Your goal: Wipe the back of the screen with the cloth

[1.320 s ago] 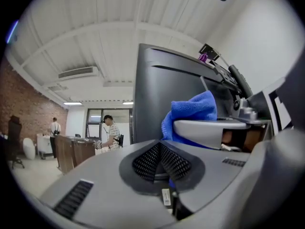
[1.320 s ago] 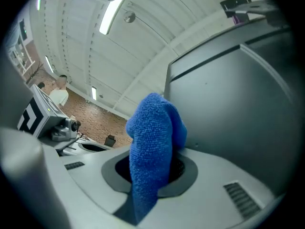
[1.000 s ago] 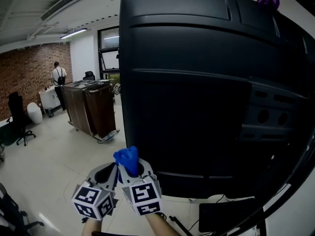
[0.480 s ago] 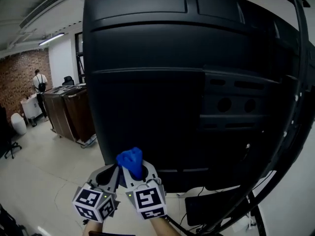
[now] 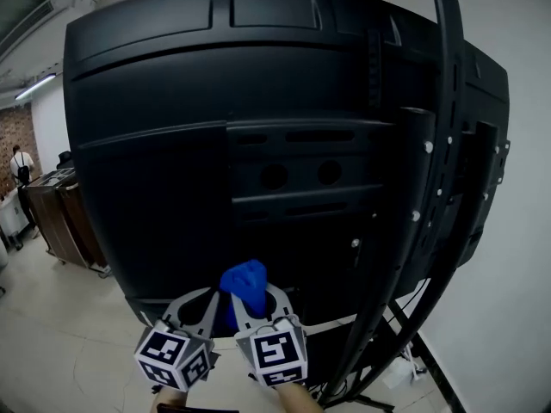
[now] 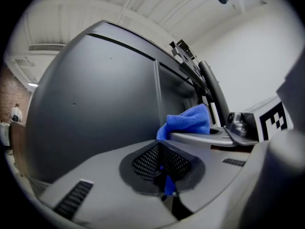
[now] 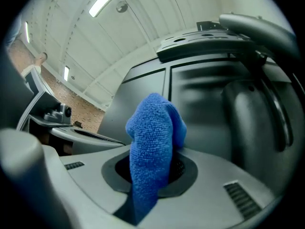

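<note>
The black back of the screen [image 5: 198,136] fills most of the head view, with ribs, slots and two round holes. A blue cloth [image 5: 245,284] sticks up bunched from my right gripper [image 5: 256,306], which is shut on it just below the screen's lower edge. In the right gripper view the cloth [image 7: 151,147] rises from the shut jaws in front of the screen [image 7: 200,104]. My left gripper [image 5: 200,306] sits close beside it on the left, jaws shut. The left gripper view shows the screen [image 6: 100,99] ahead and the cloth [image 6: 187,123] to the right.
Black stand poles [image 5: 441,127] and a bracket run down the screen's right side to feet and cables [image 5: 396,372] on the floor. A white wall [image 5: 516,231] is at the right. Brown cabinets [image 5: 52,222] and a person [image 5: 15,163] stand far left.
The screen's back has slid leftwards and now fills the view, with the stand poles in sight. Both grippers have shifted slightly right, nearer its lower edge. The cloth stays held.
</note>
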Demonstrator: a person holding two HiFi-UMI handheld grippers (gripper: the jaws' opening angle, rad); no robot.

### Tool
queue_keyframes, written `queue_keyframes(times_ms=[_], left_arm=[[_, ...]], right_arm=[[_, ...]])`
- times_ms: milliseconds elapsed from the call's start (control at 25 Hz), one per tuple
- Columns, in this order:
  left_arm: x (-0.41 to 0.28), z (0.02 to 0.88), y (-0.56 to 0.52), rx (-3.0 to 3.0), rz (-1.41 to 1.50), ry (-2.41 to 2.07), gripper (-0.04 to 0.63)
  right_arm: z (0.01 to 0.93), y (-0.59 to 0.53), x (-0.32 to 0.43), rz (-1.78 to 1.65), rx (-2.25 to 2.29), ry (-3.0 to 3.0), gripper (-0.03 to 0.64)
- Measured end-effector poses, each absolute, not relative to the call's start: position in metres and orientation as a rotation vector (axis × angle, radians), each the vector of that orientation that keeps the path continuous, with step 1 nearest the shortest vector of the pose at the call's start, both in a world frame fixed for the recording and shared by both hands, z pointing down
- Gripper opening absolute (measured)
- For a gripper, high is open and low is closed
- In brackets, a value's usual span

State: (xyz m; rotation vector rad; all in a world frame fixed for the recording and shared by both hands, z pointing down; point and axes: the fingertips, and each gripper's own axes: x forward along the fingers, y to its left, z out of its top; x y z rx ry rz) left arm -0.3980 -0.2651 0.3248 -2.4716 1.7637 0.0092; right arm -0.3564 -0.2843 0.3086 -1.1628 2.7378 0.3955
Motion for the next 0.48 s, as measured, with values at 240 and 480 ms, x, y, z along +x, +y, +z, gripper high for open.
queue_keyframes(times_ms=[240, 480], left_arm=[[-0.347, 0.324, -0.284, -2.591, 0.068, 1.617, 0.008], [-0.317, 0.315, -0.287, -2.649, 0.089, 1.485, 0.008]], right_arm=[[0.312, -0.307, -0.295, 0.362, -1.368, 2.673, 0.063], [0.312, -0.312, -0.277, 0.402, -1.446, 2.685, 0.063]])
